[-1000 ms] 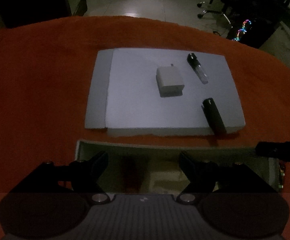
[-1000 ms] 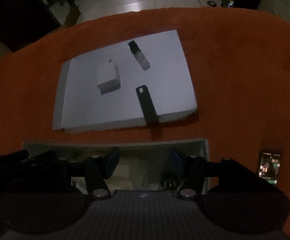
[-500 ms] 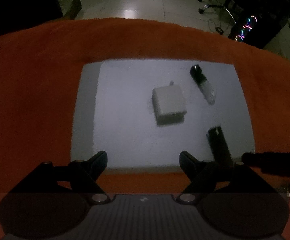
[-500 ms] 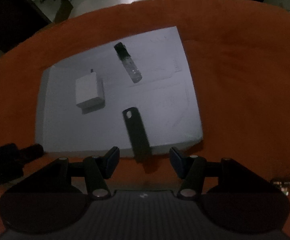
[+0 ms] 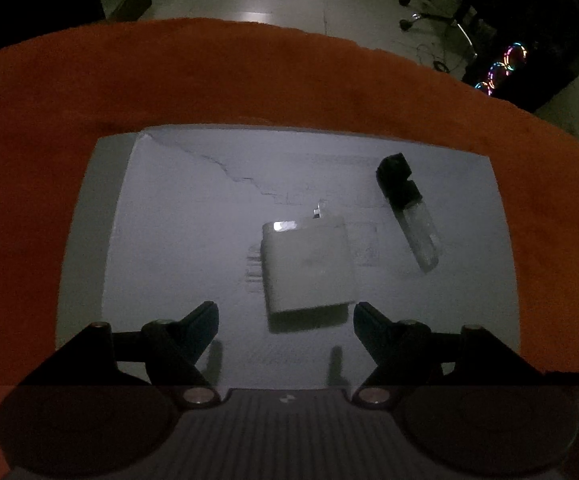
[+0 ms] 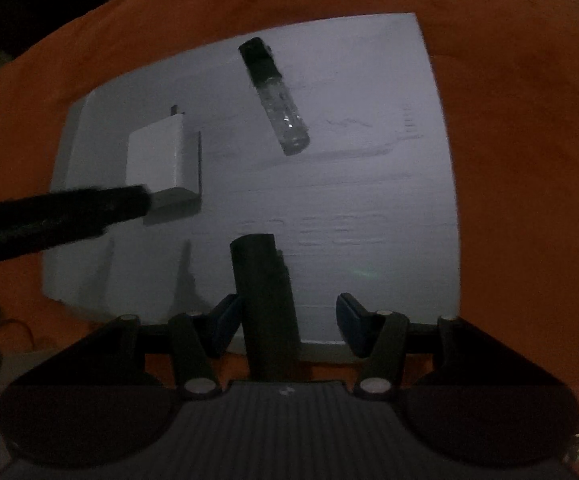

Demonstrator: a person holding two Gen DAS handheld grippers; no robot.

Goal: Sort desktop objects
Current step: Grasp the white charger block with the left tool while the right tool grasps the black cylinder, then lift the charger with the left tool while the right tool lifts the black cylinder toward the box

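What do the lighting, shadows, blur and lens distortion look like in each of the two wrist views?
Left wrist view: dim, with a small glare patch on the white charger and finger shadows on the white sheet; its edges bow from the fisheye lens. Right wrist view: equally dark, slightly motion-blurred, the black bar nearly featureless; the clear vial glints faintly.

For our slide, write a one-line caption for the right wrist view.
Right gripper straddles a dark bar-shaped object on the white board, beside a white charger and a clear vial.
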